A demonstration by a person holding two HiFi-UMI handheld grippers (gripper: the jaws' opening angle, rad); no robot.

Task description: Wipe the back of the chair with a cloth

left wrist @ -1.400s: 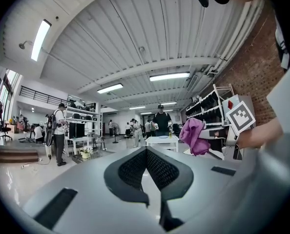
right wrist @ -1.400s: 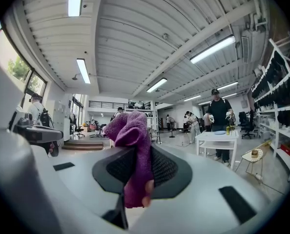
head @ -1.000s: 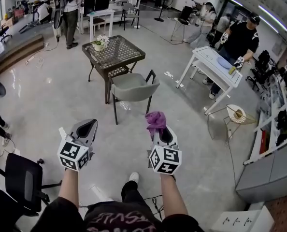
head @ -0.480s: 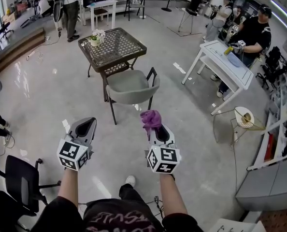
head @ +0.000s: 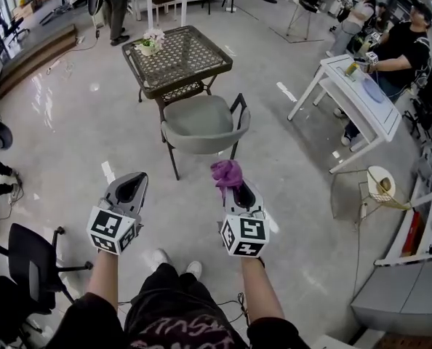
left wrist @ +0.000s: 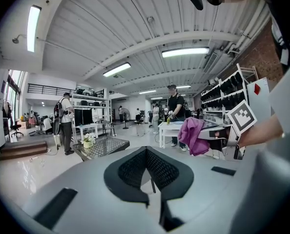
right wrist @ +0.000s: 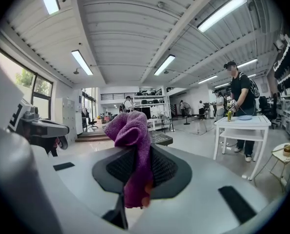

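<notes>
so, our right gripper (head: 236,192) is clamped on a crumpled purple cloth (head: 227,173), which bunches up above its jaws. our left gripper (head: 132,189) has its jaws together on nothing. the grey padded chair with black metal legs (head: 201,122) stands well ahead by the dark mesh-topped table (head: 176,60), its back toward us. only a fold looks pinched, so we judge that pressing along the backrest could drag the cloth loose or push the chair away.
</notes>
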